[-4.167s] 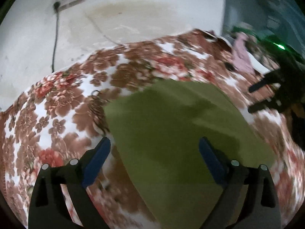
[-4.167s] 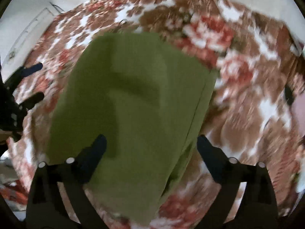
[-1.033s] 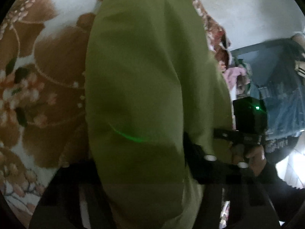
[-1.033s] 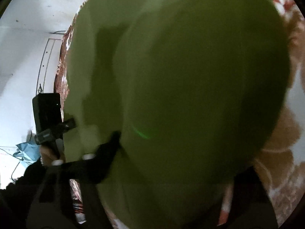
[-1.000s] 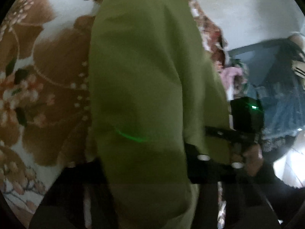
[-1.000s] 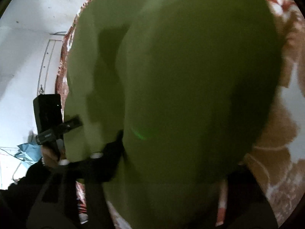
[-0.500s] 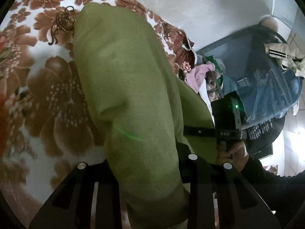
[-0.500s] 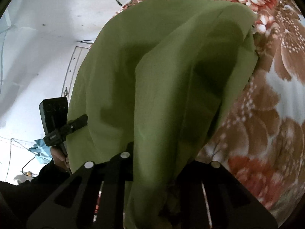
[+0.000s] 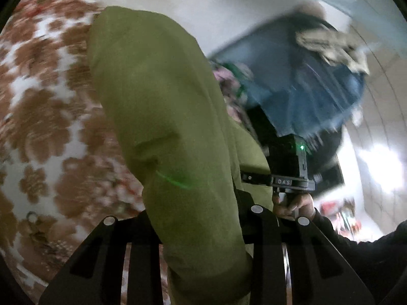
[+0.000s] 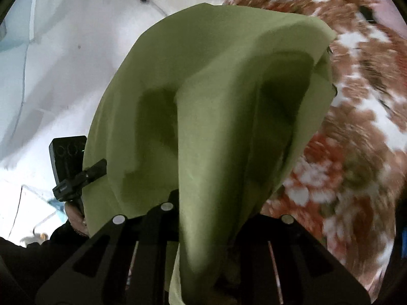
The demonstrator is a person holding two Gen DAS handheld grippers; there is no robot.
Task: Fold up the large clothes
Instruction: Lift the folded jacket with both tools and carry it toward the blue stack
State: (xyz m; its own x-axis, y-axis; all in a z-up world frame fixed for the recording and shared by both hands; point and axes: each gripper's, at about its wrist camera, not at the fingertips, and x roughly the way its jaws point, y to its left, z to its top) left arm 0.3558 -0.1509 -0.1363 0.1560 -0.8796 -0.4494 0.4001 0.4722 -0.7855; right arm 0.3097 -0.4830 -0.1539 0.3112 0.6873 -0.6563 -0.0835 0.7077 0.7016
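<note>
Lifted off the floral bedspread (image 9: 45, 117), the green garment (image 9: 162, 117) hangs clamped in both left gripper (image 9: 201, 218) and right gripper (image 10: 211, 216), hiding their fingertips; blue clothes (image 9: 305, 81) lie beyond.

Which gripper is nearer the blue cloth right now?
Right. The right gripper hangs just before the blue cloth; the left gripper is farther, across the green garment that both have just closed on.

Garment (image 9: 162, 117): plain olive green. Bedspread (image 9: 43, 117): brown and red flowers on white. Hand-held gripper (image 9: 203, 249) frame: black.
</note>
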